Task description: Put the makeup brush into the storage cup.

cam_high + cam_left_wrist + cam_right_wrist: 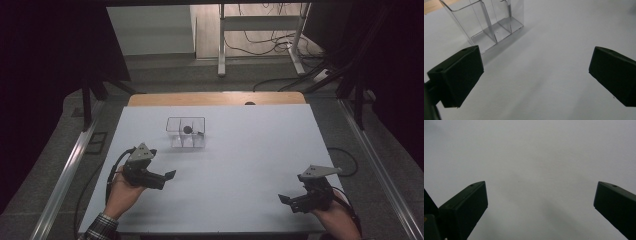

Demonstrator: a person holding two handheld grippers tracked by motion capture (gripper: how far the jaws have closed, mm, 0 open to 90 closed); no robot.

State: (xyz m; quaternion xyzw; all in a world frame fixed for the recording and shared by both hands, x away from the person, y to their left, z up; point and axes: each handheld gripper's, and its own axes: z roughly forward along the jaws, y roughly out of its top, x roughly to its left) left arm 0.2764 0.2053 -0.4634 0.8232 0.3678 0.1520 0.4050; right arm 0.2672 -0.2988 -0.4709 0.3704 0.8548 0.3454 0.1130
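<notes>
With both sets of jaws spread and empty, the clear divided box [185,132] near the table's [250,165] far edge is being faced by the left gripper [167,176], the right gripper [283,199] being rested near the near right corner, so an approach seems in hand, with a forward reach needed next.

A white table [240,165] carries a clear divided box [186,132] near its far edge.

This looks like a lab or recording room set up for data capture. A white table [250,165] with a wooden far edge stands between metal floor rails [67,175], flanked by dark curtains [45,60]. At twelve o'clock, loose cables [265,42] trail across the floor around a white metal stand [260,22].
</notes>
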